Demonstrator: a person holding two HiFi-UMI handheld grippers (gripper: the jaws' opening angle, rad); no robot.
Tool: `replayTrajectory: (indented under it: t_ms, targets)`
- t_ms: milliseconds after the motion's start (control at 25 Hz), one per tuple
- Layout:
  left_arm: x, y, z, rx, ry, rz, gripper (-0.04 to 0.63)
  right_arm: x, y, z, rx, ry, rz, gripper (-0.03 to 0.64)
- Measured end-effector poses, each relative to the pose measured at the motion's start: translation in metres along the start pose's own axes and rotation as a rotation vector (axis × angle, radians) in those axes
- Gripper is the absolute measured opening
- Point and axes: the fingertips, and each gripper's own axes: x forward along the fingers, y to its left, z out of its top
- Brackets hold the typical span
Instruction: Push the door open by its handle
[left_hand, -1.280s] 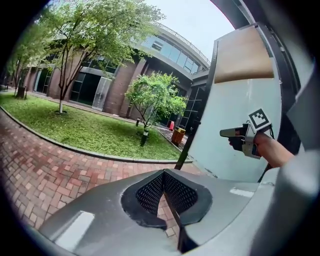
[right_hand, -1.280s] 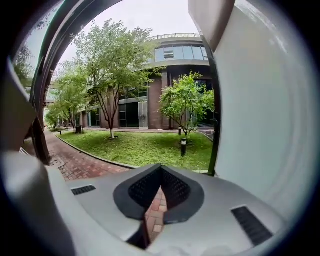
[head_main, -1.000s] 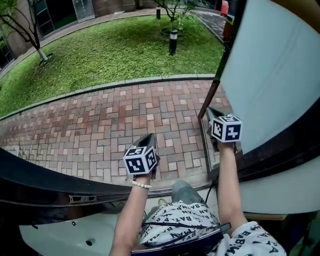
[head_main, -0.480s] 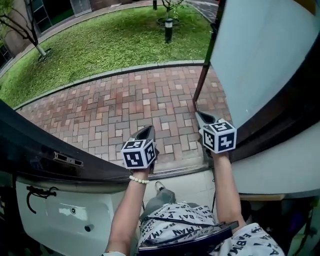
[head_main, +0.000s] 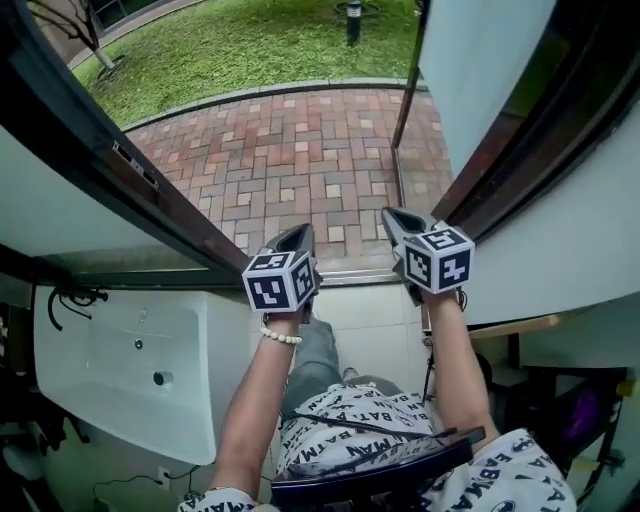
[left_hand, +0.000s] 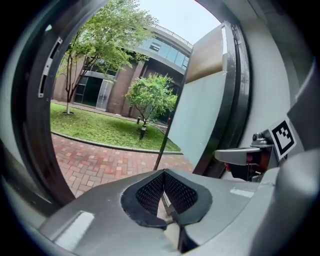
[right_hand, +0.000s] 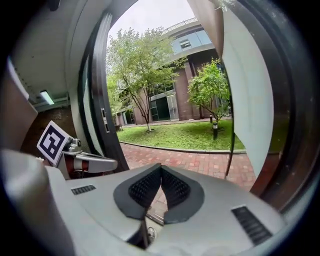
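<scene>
- Two grippers appear; in what state?
- Both are closed on nothing. On the left gripper the meshed pads meet at the tip, with only paving showing past them. The right gripper is the same, jaws together and empty. Neither touches the door.
- Where does the door lie from them?
- The door stands just right of the right gripper. It is already swung outward, and its far edge lies well ahead of the jaws. The frame runs left of the left gripper. Straight ahead of both is the opening, then the paving, then the lawn beyond. Below and left of the left gripper sits a basin.
- How should the door handle?
- By its look it is a dark-framed leaf with a pale glazed panel, stiff and probably heavy, turning on hinges. The panel looks smooth, so closed jaws would likely slide on it and could mark it. Contact belongs at the handle, towards the free edge, where a push has most leverage. No view shows the handle, so its place cannot be given.
- And the count?
- Two grippers, one door, one frame, one basin.
</scene>
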Motion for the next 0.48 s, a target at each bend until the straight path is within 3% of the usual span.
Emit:
replayTrajectory:
  t_ms: [480]
  targets:
    - [-0.108,-0.033,-0.079,-0.013,0.042,0.076,-0.012,-0.066,0.081,-0.057,0.080,-0.018,0.127,0.012]
